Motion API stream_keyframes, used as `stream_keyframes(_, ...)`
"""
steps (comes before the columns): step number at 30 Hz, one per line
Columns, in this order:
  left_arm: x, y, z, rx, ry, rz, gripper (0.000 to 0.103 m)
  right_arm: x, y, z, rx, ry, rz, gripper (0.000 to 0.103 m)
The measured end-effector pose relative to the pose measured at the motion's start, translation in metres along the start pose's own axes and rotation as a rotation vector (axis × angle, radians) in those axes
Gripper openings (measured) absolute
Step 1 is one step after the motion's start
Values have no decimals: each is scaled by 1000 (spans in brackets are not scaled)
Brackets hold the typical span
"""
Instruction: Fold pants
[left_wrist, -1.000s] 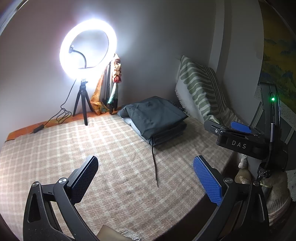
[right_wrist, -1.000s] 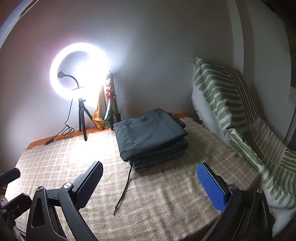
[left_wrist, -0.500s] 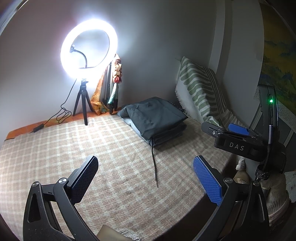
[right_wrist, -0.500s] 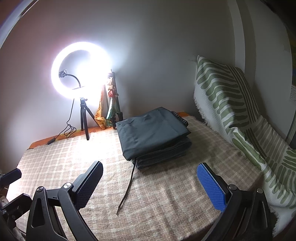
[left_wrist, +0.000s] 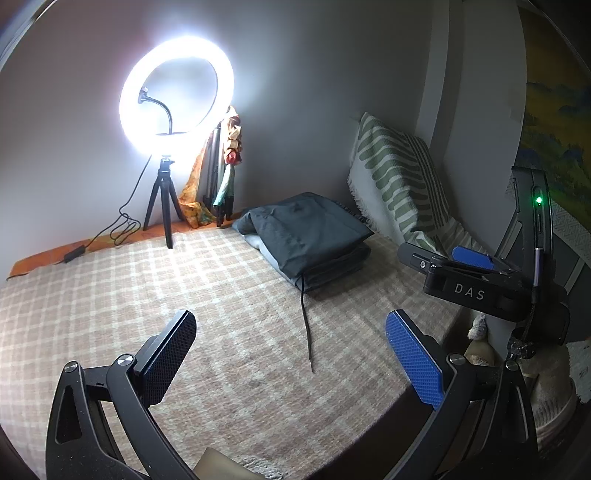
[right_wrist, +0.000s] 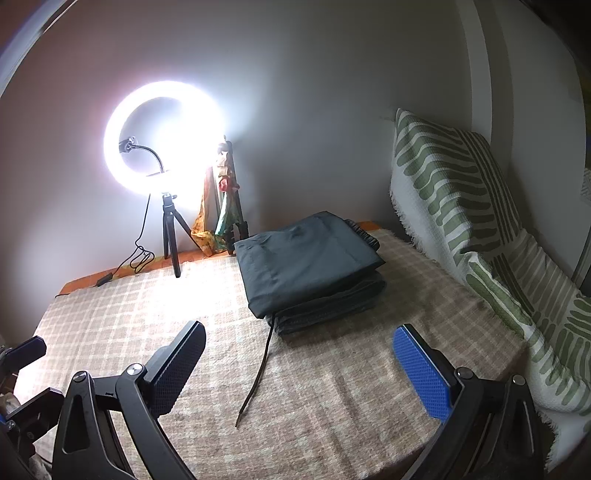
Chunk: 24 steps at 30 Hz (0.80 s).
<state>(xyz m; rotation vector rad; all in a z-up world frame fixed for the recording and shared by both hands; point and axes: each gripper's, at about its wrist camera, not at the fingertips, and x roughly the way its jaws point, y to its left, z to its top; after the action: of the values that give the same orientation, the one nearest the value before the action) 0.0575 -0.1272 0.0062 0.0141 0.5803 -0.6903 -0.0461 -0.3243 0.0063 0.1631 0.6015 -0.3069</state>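
Dark folded pants (right_wrist: 308, 266) sit stacked at the far side of the checked bed cover (right_wrist: 332, 387), drawstring (right_wrist: 258, 369) trailing toward the near edge, while the left gripper (left_wrist: 291, 354) and right gripper (right_wrist: 299, 363) hover over the near edge, fingers spread wide, gripping nothing, ring light (left_wrist: 177, 92) glaring behind.

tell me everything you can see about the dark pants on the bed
The pants are dark grey-green, of smooth woven-looking cloth, folded into a flat rectangular stack of several layers. They lie on the checked bed cover near the back wall, beside the green striped throw. A thin dark drawstring trails from the front edge across the cover. Neither gripper touches them.
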Motion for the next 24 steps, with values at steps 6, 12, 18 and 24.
stream_keyframes(6,-1,0,-1,7,-4,3,102,0,1,-1,-2,0,2,103)
stream_keyframes(12,0,1,-1,5,-4,4,102,0,2,-1,-3,2,3,103)
stream_keyframes(18,0,1,-1,6,-4,2,102,3,5,-1,-4,8,7,103)
stream_keyframes(24,1,2,-1,6,-3,3,102,4,6,-2,-3,11,7,103)
